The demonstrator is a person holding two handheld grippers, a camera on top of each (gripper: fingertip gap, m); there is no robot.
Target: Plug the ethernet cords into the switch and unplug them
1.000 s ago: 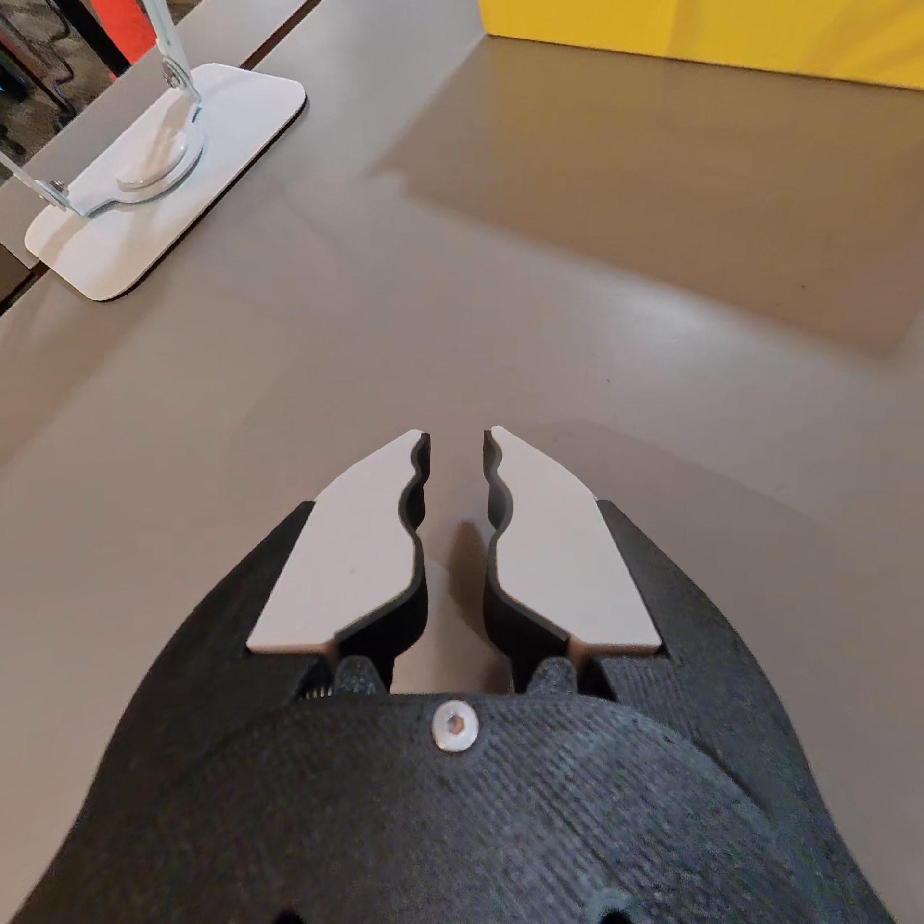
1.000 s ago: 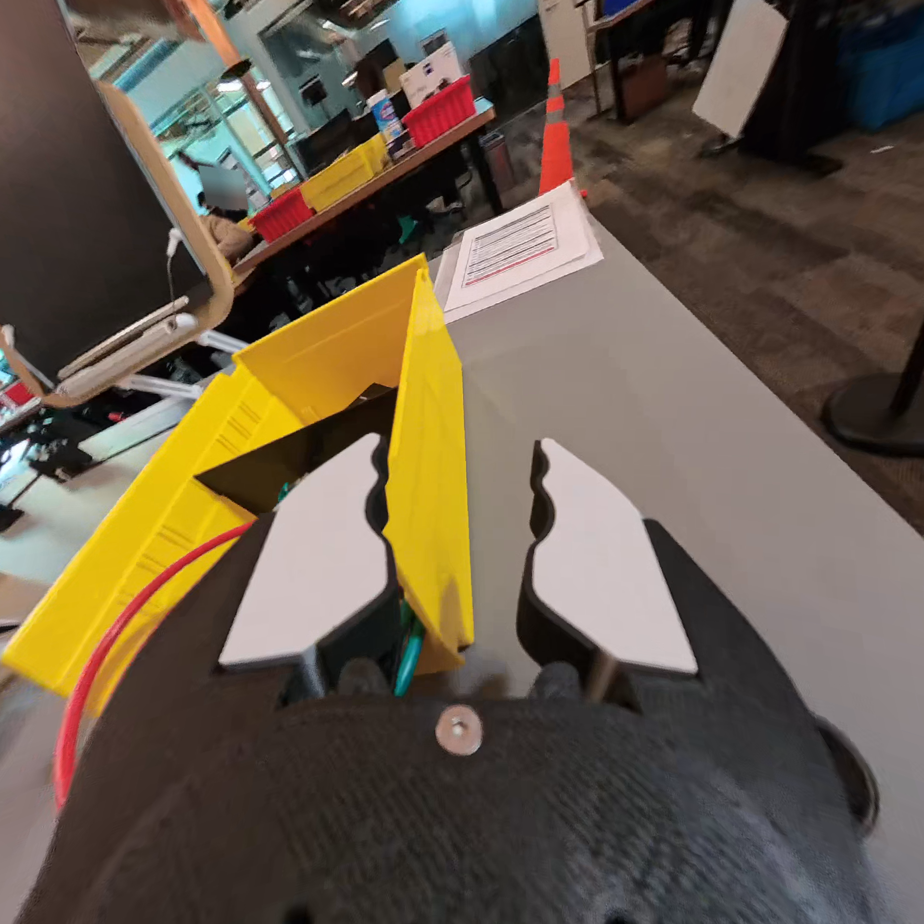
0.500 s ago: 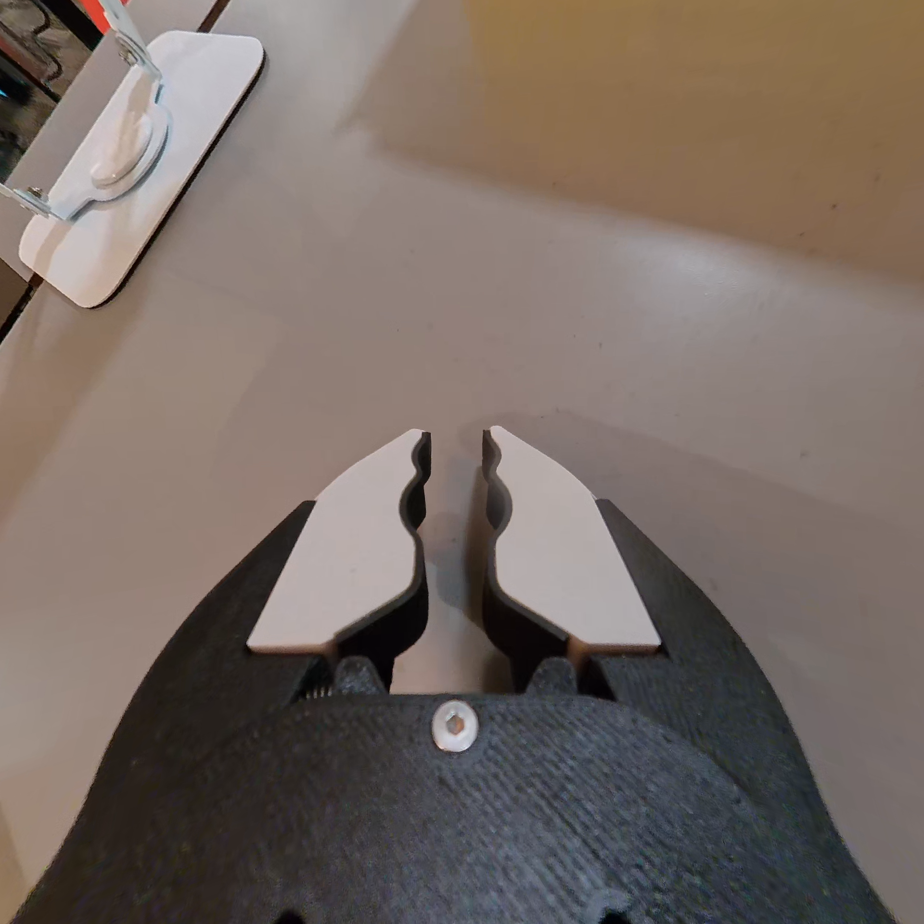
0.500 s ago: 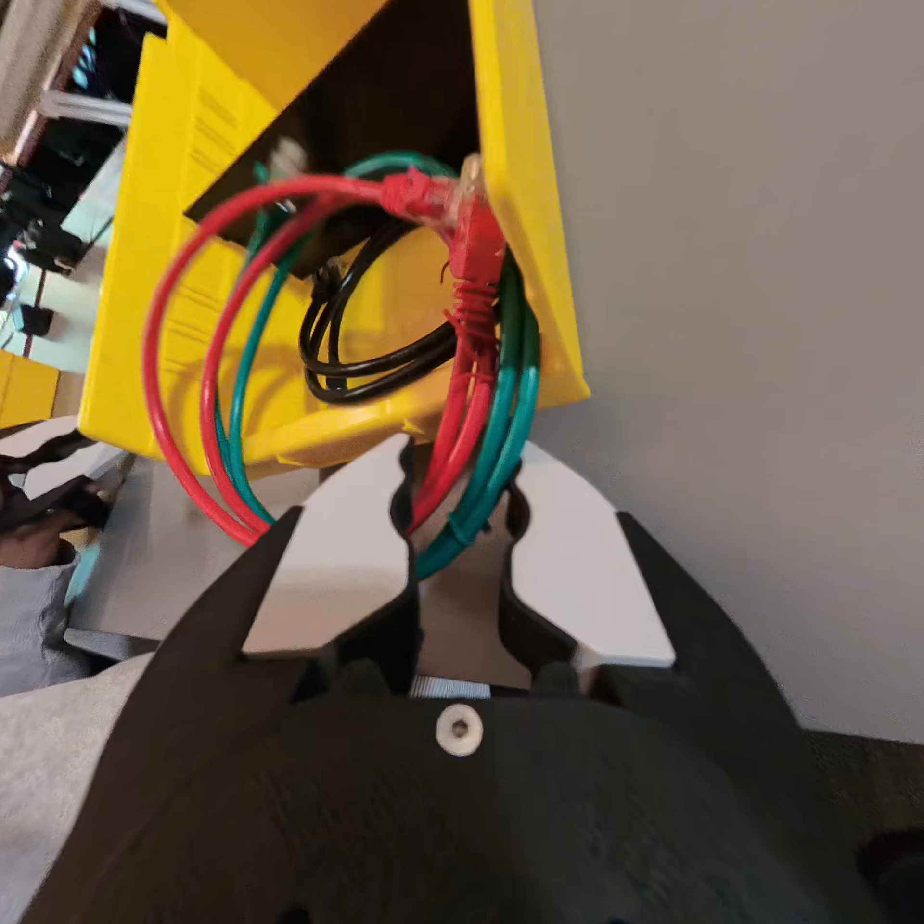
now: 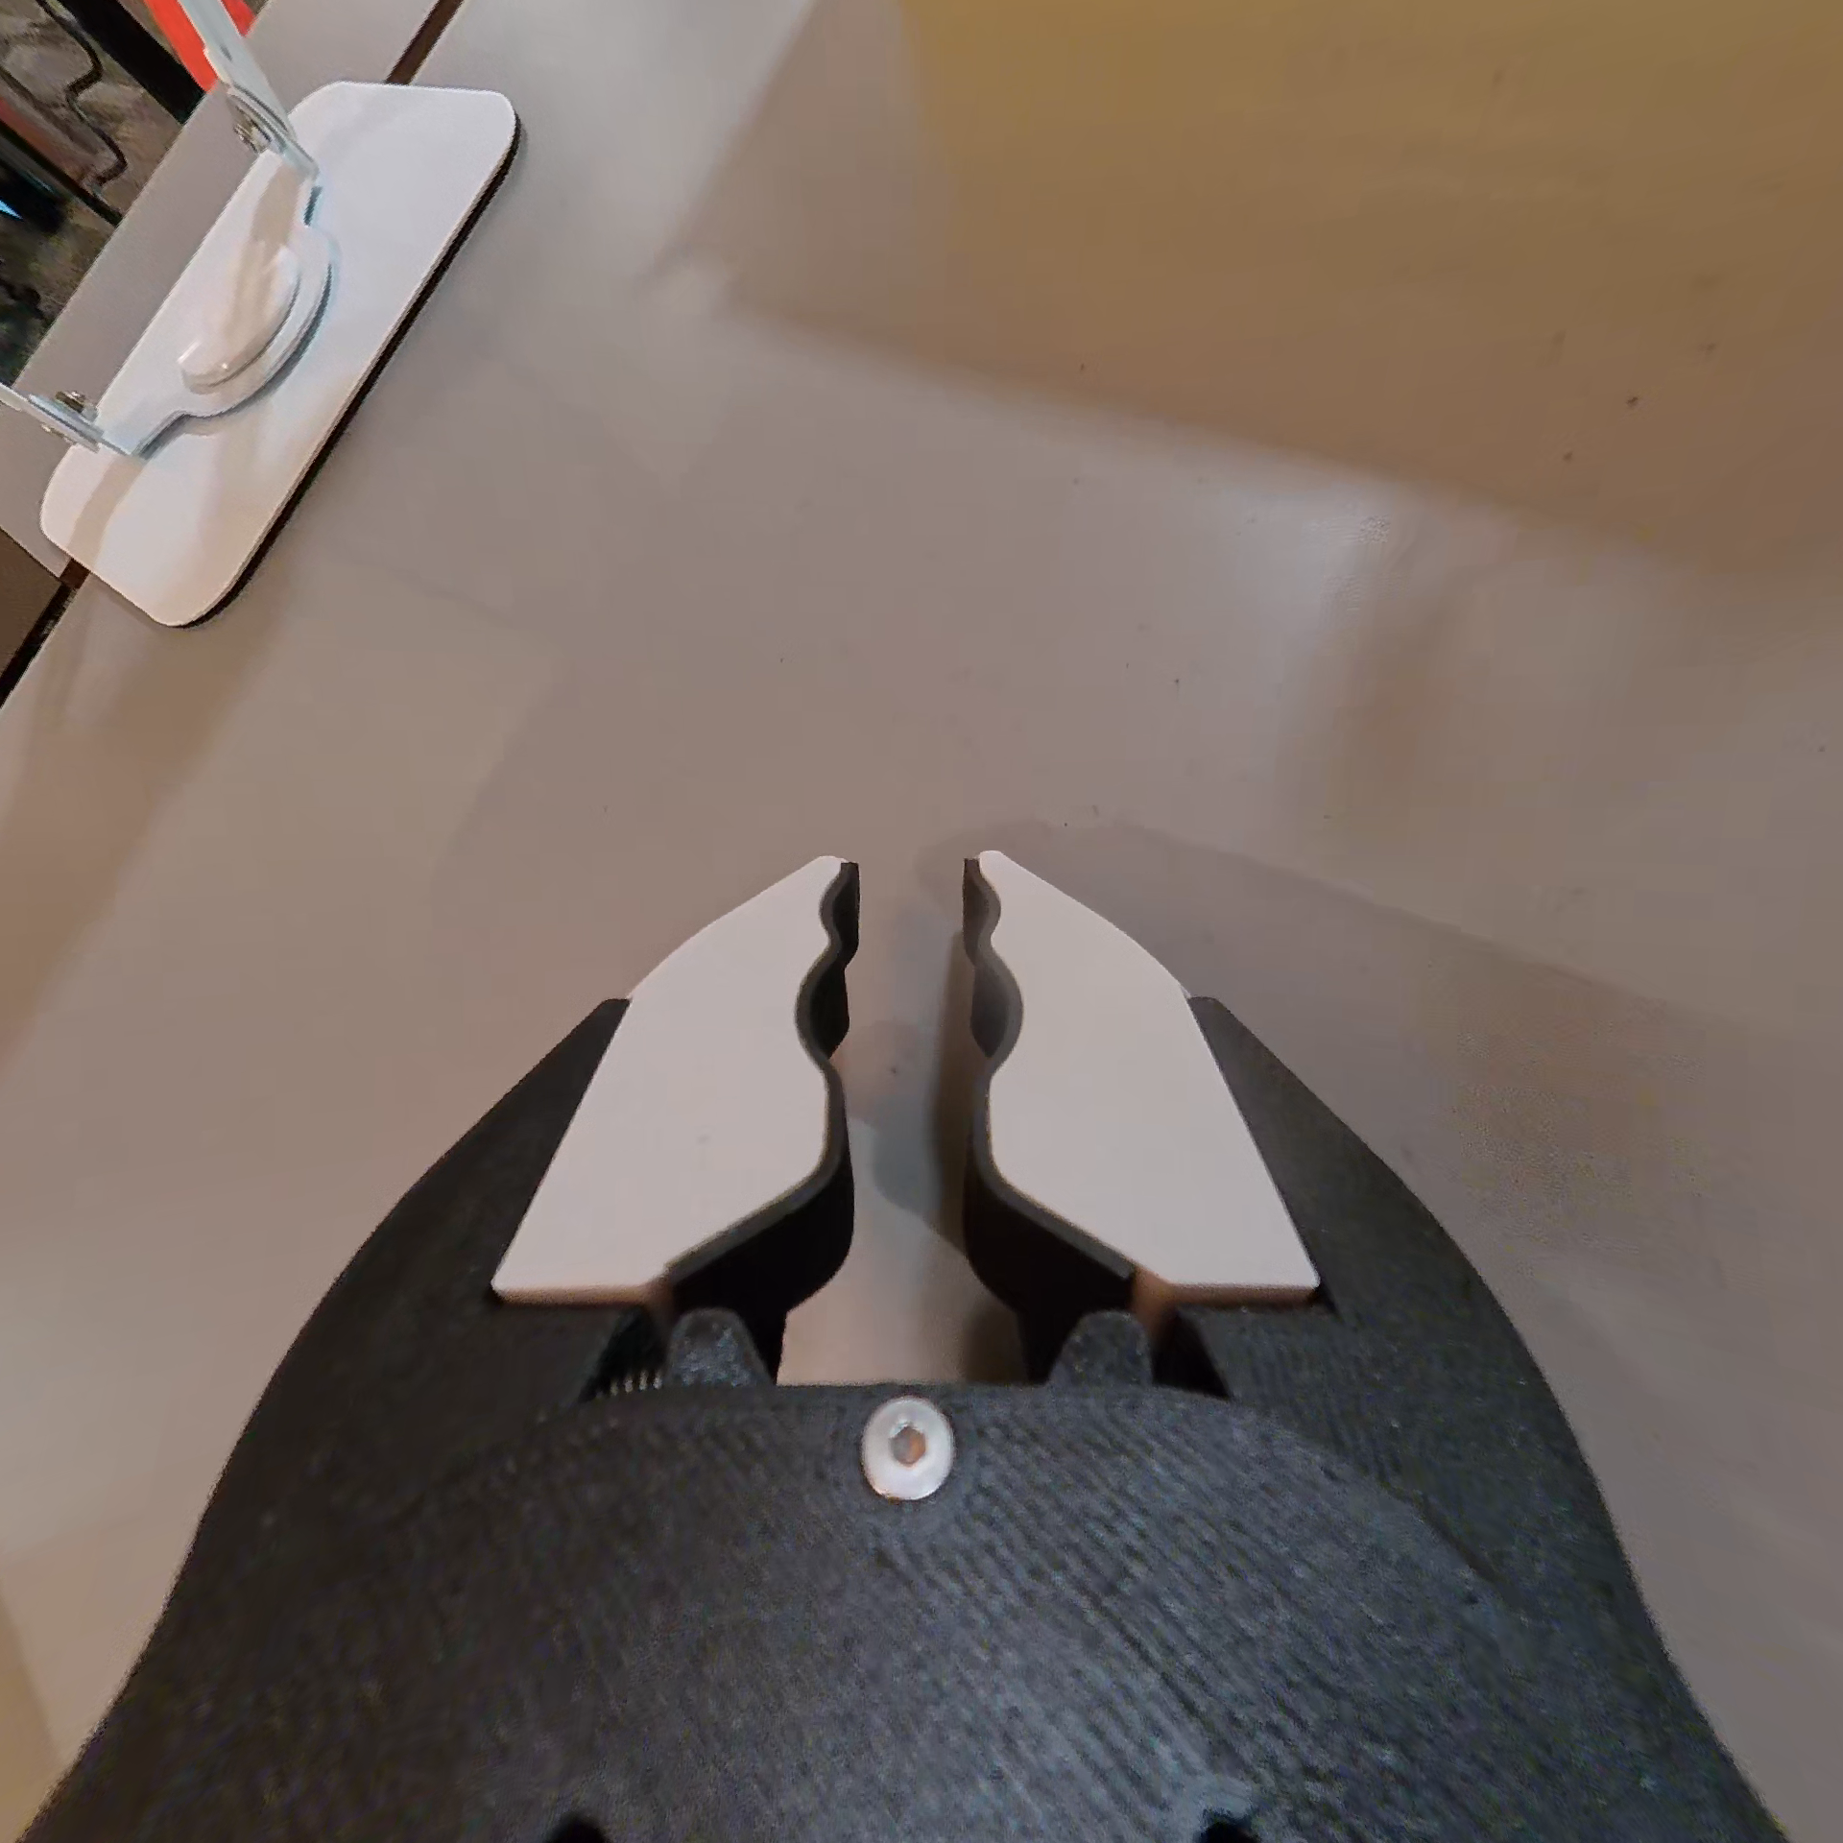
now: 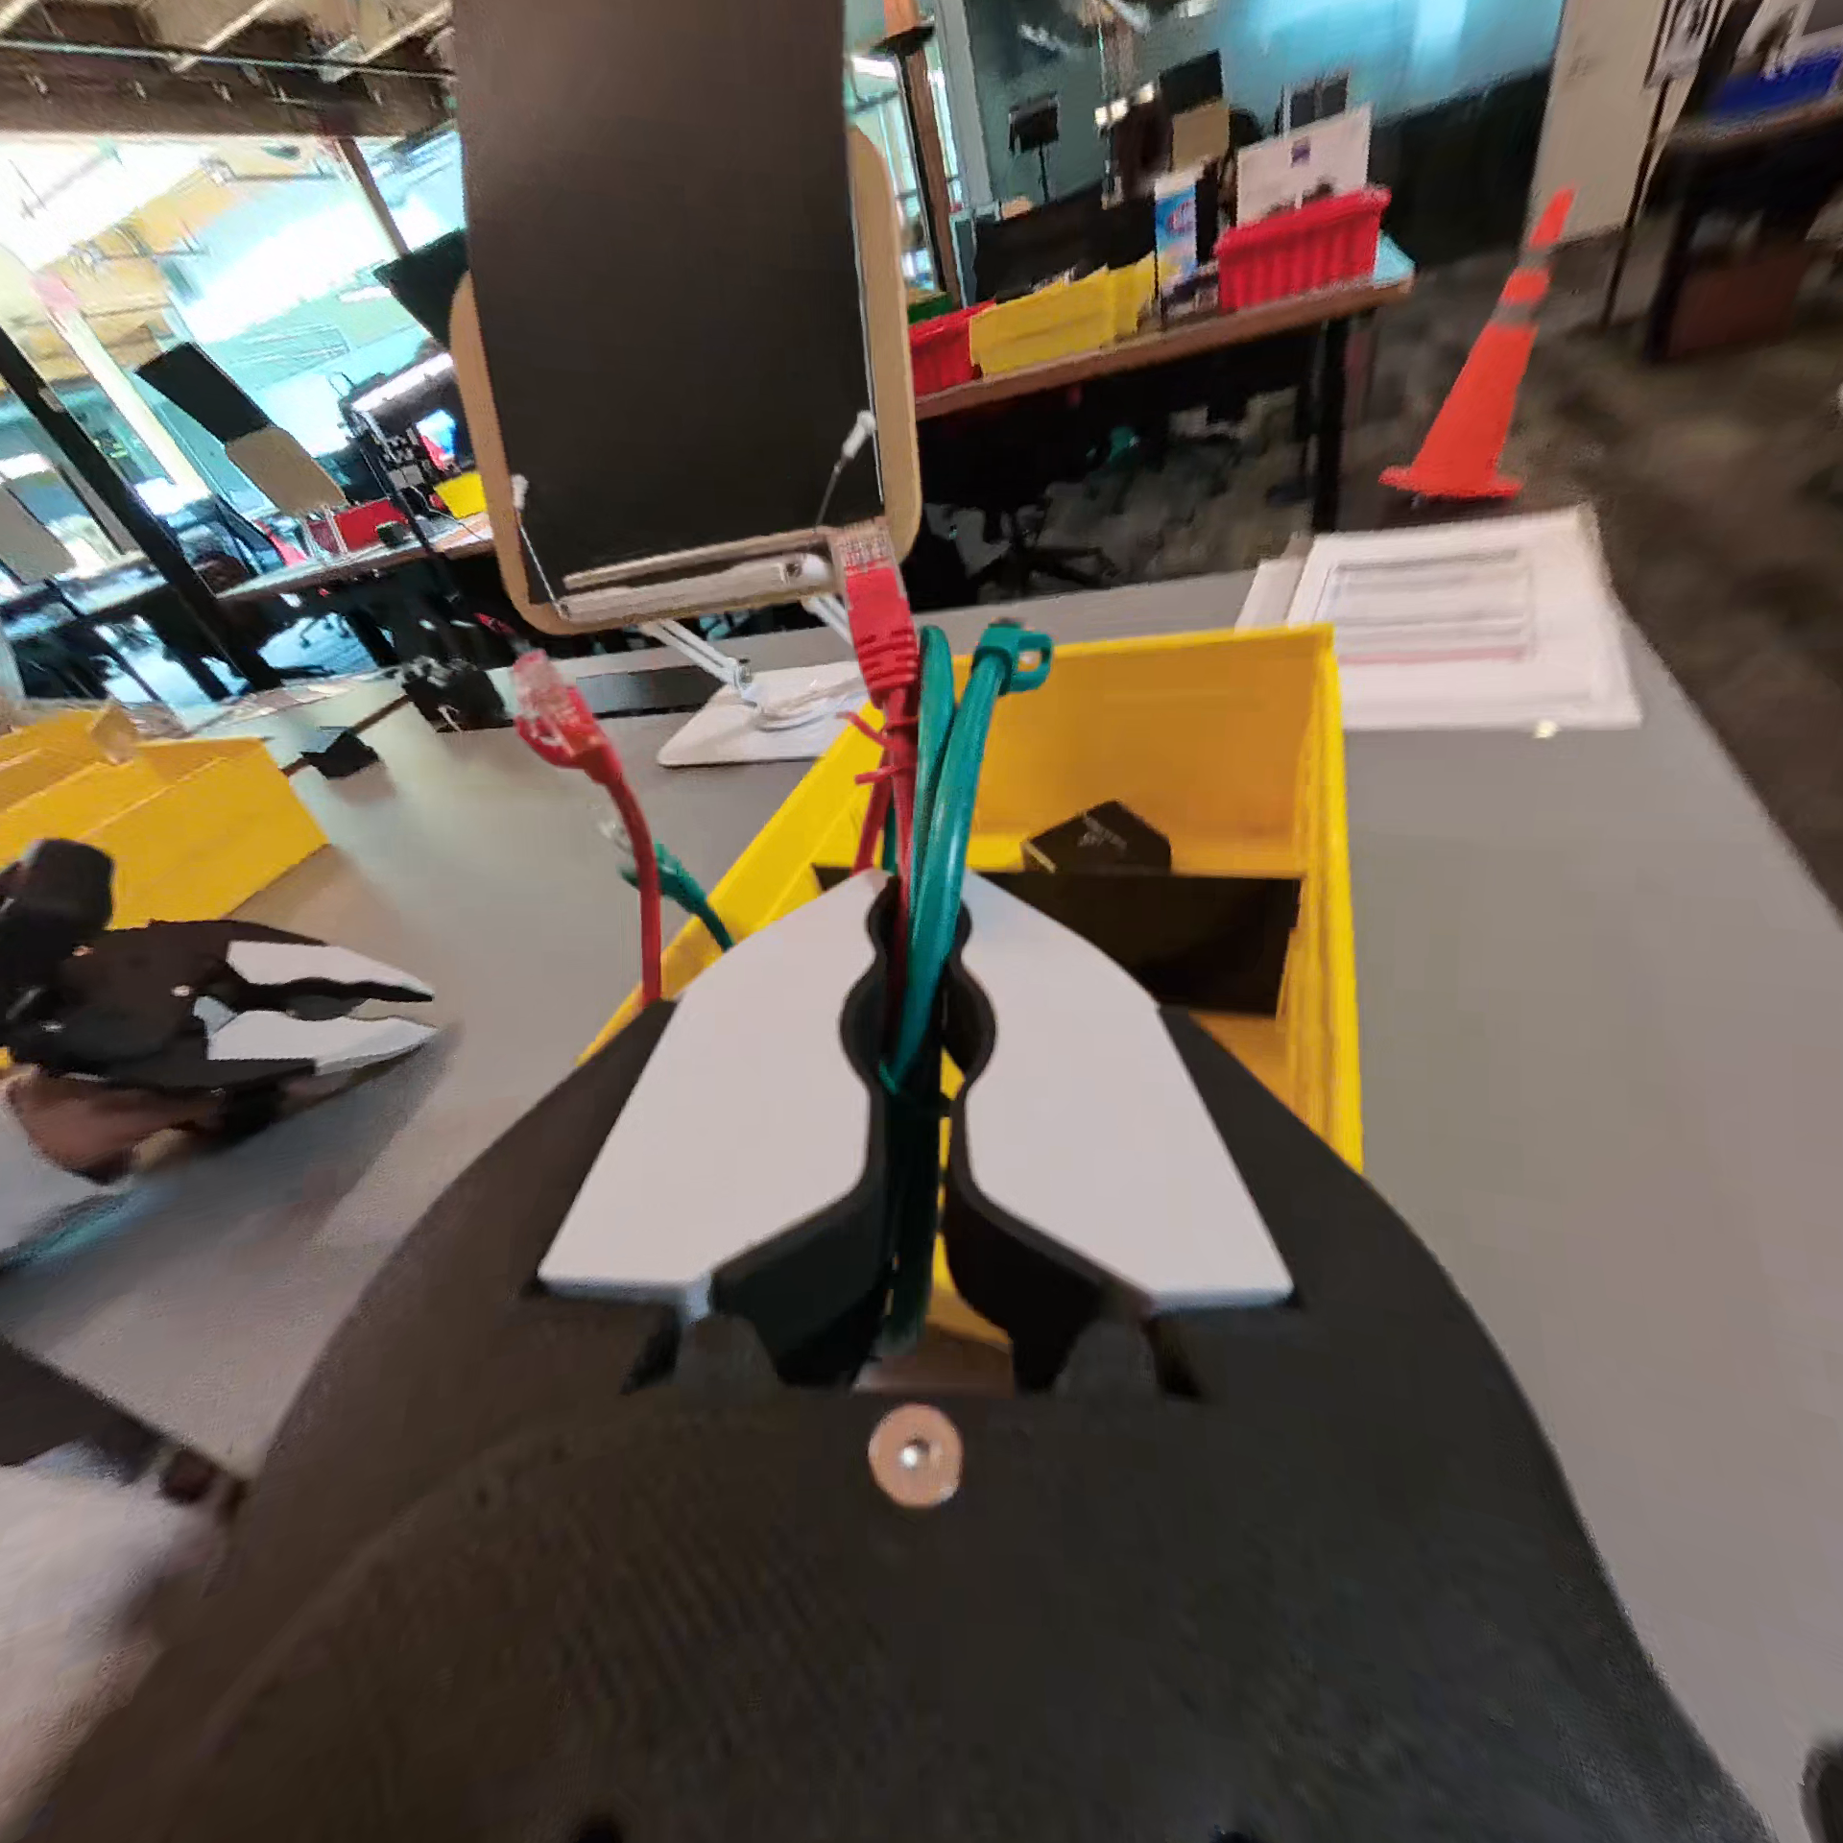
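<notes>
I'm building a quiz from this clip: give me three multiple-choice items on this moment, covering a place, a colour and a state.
1. Where is the small black box?
A. inside the yellow plastic bin
B. on the white paper sheet
C. between the left gripper's fingers

2. What colours are the ethernet cords in the right gripper?
A. blue and white
B. red and green
C. black only

3. The left gripper is:
A. shut on a cord
B. open, holding nothing
C. inside the bin

Answers: 1 A, the black box sits within the yellow bin. 2 B, the right gripper clamps the red and green cords. 3 B, bare grey table shows between the left gripper jaws.

Red (image 6: 882, 638) and green ethernet cords (image 6: 947, 798) bundled upright, above yellow bin; switch not discernible.
</notes>
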